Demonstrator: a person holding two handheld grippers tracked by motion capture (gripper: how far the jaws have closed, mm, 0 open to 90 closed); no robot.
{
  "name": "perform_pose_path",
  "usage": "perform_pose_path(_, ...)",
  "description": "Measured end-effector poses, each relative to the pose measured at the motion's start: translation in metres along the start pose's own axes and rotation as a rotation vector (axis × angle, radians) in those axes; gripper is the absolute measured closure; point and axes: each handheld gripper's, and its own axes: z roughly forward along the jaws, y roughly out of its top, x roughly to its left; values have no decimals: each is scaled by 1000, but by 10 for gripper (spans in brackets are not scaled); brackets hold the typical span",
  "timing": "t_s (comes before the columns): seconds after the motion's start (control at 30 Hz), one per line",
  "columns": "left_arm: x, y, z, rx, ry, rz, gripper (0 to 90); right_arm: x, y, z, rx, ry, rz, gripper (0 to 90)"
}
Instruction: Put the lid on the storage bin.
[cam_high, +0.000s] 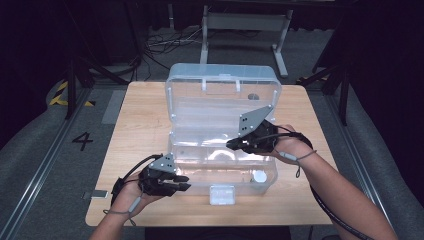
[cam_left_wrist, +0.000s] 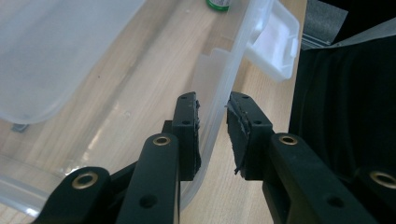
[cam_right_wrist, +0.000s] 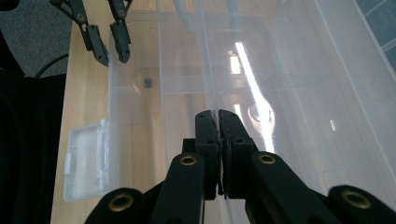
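Note:
A clear plastic storage box (cam_high: 172, 150) lies open on the wooden table (cam_high: 140, 115), its lid (cam_high: 222, 90) standing up at the back. My left gripper (cam_high: 184, 182) is at the box's front left corner. Its jaws (cam_left_wrist: 212, 105) are open and straddle the clear front wall (cam_left_wrist: 219, 100). My right gripper (cam_high: 231, 144) reaches over the middle of the box. It is shut (cam_right_wrist: 216, 115) on a thin clear plastic edge (cam_right_wrist: 205, 56) that runs lengthwise inside the box. The left gripper (cam_right_wrist: 112, 53) also appears far off, jaws apart at the box corner.
The clear latch flap (cam_high: 221, 194) hangs off the box's front wall, near the table's front edge. A white-capped item (cam_high: 259, 176) stands inside the box at front right; its green body (cam_left_wrist: 218, 3) peeks in. Grey floor and a metal stand (cam_high: 245, 30) lie beyond.

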Motion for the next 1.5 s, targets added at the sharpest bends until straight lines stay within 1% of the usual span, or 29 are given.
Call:
perform_pose_path(0.13,-1,9,-20,-62,3,6,767,0,-1,0,-7,3,0,876)
perform_pose_path(0.2,-1,12,-27,-79,12,4,783,1,-1,0,-7,4,3,877)
perform_pose_path(0.23,-1,12,-27,-79,12,4,792,1,-1,0,-9,4,3,877)
perform_pose_path(0.27,1,15,-35,-100,20,-11,802,2,-1,1,-9,4,6,876)
perform_pose_path(0.3,1,15,-35,-100,20,-11,805,2,-1,1,-10,4,6,876)
perform_pose_path(0.4,4,19,-45,-128,24,-39,806,2,-2,1,-11,6,6,876)
perform_pose_path(0.47,4,21,-49,-140,29,-41,819,3,-2,1,-15,5,9,876)
perform_pose_path(0.5,5,22,-52,-145,38,-39,833,3,-3,1,-17,7,8,876)
perform_pose_path(0.57,5,24,-56,-167,42,-47,872,3,-4,1,-22,7,10,875)
perform_pose_path(0.63,5,25,-59,-197,63,-46,894,4,-4,1,-22,5,14,875)
perform_pose_path(0.67,6,26,-60,-212,63,-49,895,5,-5,1,-23,5,13,875)
perform_pose_path(0.73,6,28,-62,-222,74,-51,895,6,-5,1,-24,4,11,876)
perform_pose_path(0.77,6,30,-63,-235,74,-52,896,7,-5,1,-25,6,13,876)
perform_pose_path(0.83,6,31,-65,-242,76,-53,896,7,-6,1,-29,8,12,875)
perform_pose_path(0.87,7,32,-66,-254,83,-54,896,7,-6,1,-29,8,12,875)
perform_pose_path(0.97,9,34,-69,-278,85,-76,895,9,-7,2,-29,10,17,874)
perform_pose_path(1.0,10,34,-69,-284,80,-85,895,10,-7,2,-28,9,16,873)
perform_pose_path(1.03,11,35,-70,-294,87,-93,895,11,-7,2,-28,6,13,873)
perform_pose_path(1.13,14,38,-73,-303,101,-105,895,13,-8,2,-28,2,6,871)
perform_pose_path(1.2,17,41,-74,-318,110,-118,896,15,-8,3,-29,2,11,870)
perform_pose_path(1.23,18,42,-75,-323,122,-118,895,15,-9,3,-29,4,11,870)
perform_pose_path(1.33,21,44,-76,-335,130,-125,895,17,-9,3,-23,3,5,868)
perform_pose_path(1.37,24,46,-76,-343,150,-127,895,18,-9,4,-22,3,3,868)
perform_pose_path(1.43,25,47,-75,-343,158,-133,895,20,-9,5,-21,4,-2,868)
perform_pose_path(1.47,27,49,-74,-341,175,-146,896,20,-9,5,-19,4,-3,867)
perform_pose_path(1.5,28,49,-74,-344,180,-148,895,21,-9,5,-18,5,-7,865)
